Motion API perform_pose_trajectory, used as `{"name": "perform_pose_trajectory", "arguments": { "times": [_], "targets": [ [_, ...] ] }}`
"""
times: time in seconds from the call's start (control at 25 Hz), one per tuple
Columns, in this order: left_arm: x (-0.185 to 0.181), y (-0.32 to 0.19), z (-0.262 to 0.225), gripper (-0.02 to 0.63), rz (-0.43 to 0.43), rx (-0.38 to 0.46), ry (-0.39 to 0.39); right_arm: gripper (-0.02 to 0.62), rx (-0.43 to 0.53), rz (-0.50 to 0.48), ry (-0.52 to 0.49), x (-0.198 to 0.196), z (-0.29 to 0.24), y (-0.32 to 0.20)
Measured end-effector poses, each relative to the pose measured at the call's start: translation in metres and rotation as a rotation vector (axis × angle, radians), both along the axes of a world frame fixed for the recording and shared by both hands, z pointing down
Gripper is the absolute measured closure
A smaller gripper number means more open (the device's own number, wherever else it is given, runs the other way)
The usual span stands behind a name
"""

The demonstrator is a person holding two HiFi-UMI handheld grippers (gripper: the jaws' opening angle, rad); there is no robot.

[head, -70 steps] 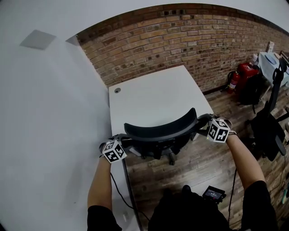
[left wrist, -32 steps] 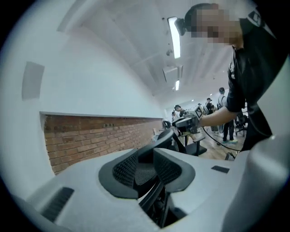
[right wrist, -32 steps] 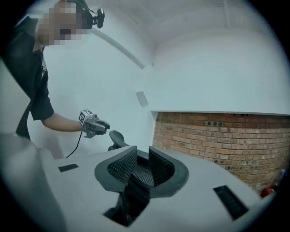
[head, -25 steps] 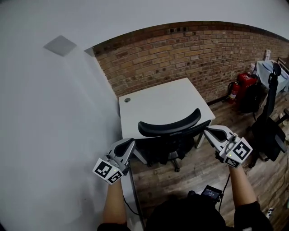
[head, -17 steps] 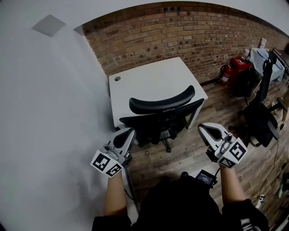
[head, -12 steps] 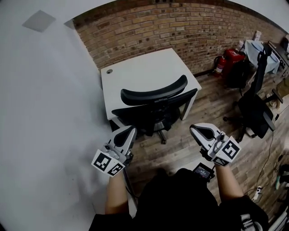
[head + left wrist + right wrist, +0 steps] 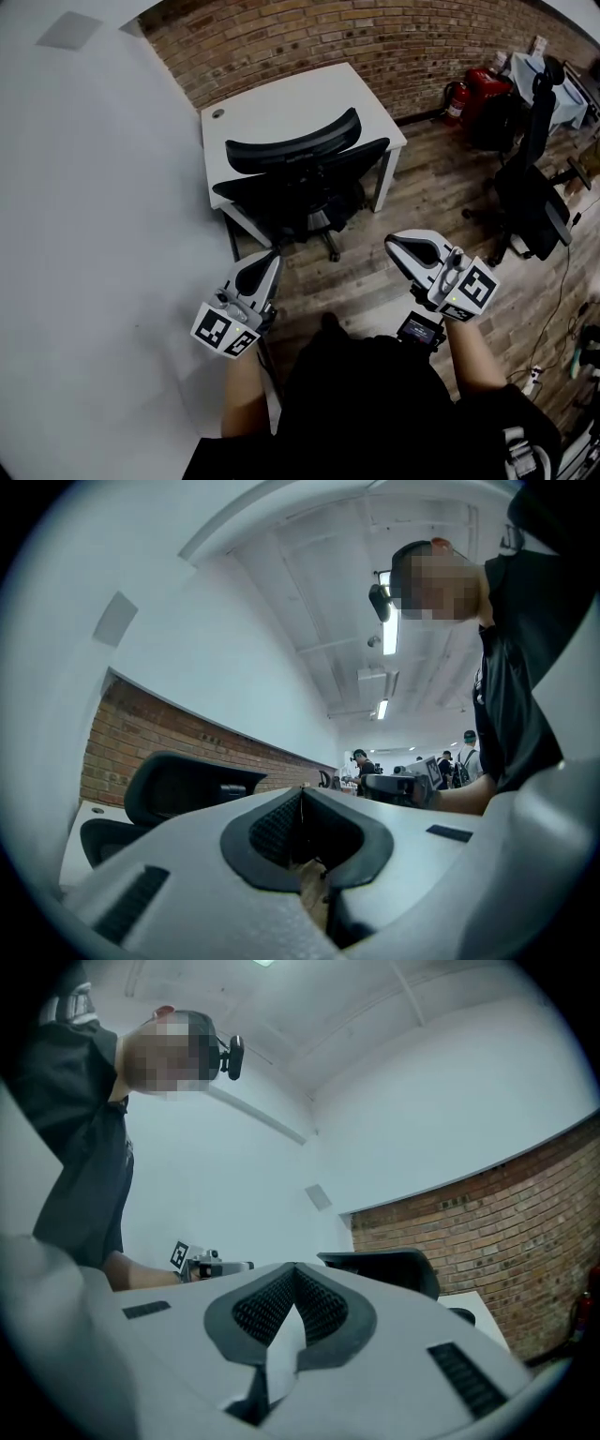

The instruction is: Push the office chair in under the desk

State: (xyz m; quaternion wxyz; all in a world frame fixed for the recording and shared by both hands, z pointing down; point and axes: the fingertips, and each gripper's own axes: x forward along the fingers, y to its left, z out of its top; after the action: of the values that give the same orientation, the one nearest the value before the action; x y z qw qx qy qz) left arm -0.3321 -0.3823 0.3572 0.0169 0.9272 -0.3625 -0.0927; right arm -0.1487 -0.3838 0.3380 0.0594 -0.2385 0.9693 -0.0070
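Both grippers are hanging in front of the person's waist, level with each other and well apart, tips pointing forward and down toward the wooden floor (image 7: 375,281). The left gripper (image 7: 271,258) is sitting close to the white wall (image 7: 94,234), its jaws pressed together with nothing between them. The right gripper (image 7: 392,246) is tilting a little inward, jaws likewise pressed together and empty. Bare forearms are running back from each marker cube to the dark-clothed torso. Neither gripper is touching the office chair (image 7: 300,183); open floor is lying between them and it.

The hands themselves are hiding behind the marker cubes. The person's legs and feet are being blocked by the torso. How far the seat is reaching under the desk top cannot be told from the head view, as the backrest is covering that edge. Each gripper view is showing only the curved headrest and part of the back of the chair above its own jaws.

The chair is black, with a curved headrest over a wide back. It is standing against the near edge of the white desk (image 7: 281,98), back toward the person, its castor base showing on the floor just in front of the desk. The desk is standing in the corner, with the brick wall (image 7: 309,37) behind it.
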Motion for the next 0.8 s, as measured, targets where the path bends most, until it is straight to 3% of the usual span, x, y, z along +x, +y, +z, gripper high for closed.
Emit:
{"name": "perform_pose_trajectory", "arguments": {
  "times": [0.12, 0.32, 0.56, 0.8],
  "targets": [
    [0.033, 0.026, 0.003, 0.589, 0.008, -0.015, -0.009, 0.589, -0.02, -0.008, -0.008, 0.027, 0.006, 0.025],
    [0.076, 0.079, 0.003, 0.589, -0.005, 0.005, -0.087, 0.589, -0.05, -0.029, -0.015, 0.062, 0.023, 0.064],
    [0.092, 0.125, 0.011, 0.589, -0.058, -0.017, -0.103, 0.589, -0.034, -0.104, -0.016, 0.065, 0.032, 0.101],
    [0.109, 0.159, 0.006, 0.589, -0.055, -0.001, -0.126, 0.589, -0.023, -0.137, -0.013, 0.068, 0.034, 0.132]
  ]
}}
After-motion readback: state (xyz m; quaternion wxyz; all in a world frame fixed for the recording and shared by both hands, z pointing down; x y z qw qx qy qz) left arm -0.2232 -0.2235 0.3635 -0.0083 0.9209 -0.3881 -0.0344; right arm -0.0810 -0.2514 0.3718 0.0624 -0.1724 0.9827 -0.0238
